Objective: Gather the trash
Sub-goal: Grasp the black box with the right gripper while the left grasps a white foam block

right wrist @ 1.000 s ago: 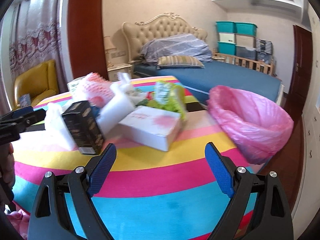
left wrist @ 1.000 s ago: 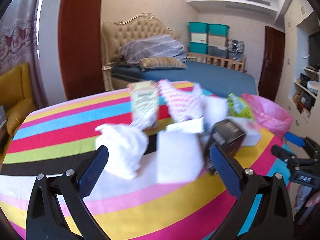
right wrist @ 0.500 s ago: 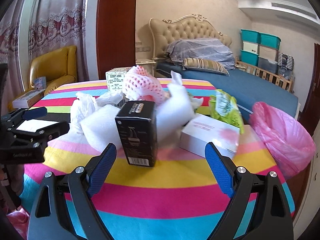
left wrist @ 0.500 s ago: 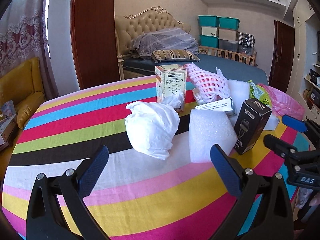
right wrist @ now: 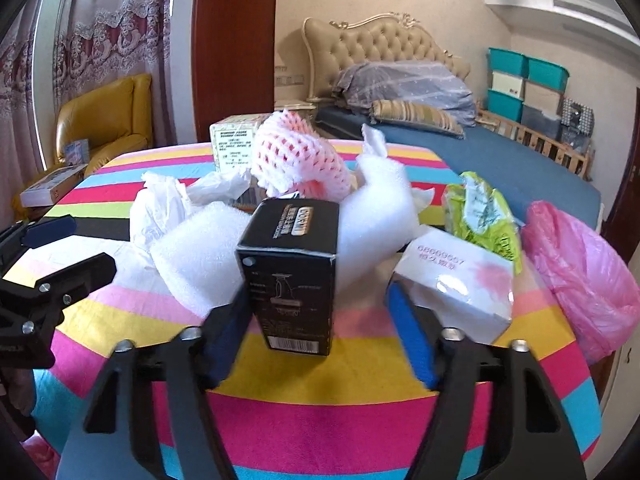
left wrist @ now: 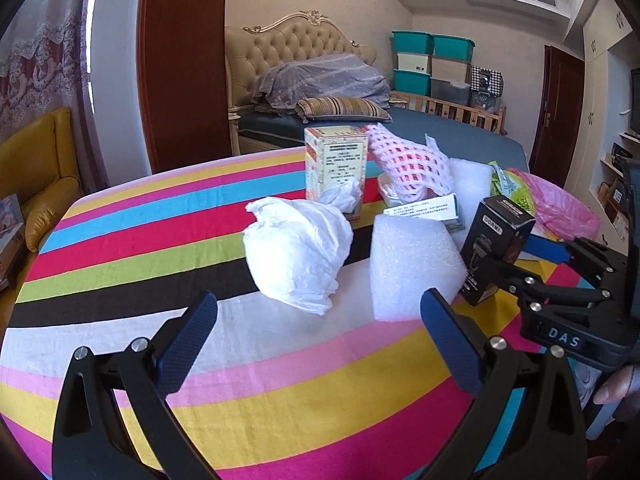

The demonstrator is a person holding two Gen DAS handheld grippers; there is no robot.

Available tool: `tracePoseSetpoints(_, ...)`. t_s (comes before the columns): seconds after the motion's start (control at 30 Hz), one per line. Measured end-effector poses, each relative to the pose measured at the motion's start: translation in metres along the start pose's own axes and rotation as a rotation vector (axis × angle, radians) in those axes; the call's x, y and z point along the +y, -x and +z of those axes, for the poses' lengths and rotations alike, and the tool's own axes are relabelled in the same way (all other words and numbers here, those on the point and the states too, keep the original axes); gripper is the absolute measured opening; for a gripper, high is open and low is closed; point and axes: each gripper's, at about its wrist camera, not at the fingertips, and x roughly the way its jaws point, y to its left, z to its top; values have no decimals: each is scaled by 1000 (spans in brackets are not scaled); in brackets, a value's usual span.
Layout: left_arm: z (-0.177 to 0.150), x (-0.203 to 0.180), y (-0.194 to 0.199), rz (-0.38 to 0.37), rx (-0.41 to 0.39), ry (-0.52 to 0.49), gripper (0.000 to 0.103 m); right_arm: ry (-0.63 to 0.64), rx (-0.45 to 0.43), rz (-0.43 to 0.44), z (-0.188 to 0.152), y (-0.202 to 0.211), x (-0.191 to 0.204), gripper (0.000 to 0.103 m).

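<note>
Your right gripper is closing around the upright black cardboard box.
Pads not yet pressing; your left gripper gapes, empty, over the striped tablecloth.

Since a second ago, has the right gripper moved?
Yes. The right gripper swung from facing the pink bag to straddle the black box, jaws closing.

At the right edge of the left wrist view, the right gripper bore white letters reading "DAS" on its black body. The black box beside it showed "DORMI" on its upper side panel; its other print was too small to read. In the right wrist view, right of centre, the white box carried the pale number "66609607". The fine print on the cream carton stayed illegible.
</note>
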Motion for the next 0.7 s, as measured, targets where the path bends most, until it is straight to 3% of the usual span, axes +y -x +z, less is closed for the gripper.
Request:
tracePoseSetpoints(0.03, 1, -2, -1, -4, 3, -2, 98, 4, -10, 9, 0, 2, 0, 40)
tracePoseSetpoints(0.4, 13, -52, -28, -83, 59, -79, 98, -43, -106, 4, -8, 37, -29, 39)
tracePoseSetpoints(0.57, 17, -73, -52, -63, 117, -117, 98, -49, -115, 4, -12, 44, -37, 39)
tracePoseSetpoints(0.7, 20, -83, -68, -50, 160, -131, 84, -63, -116, 5, -15, 46, -42, 39)
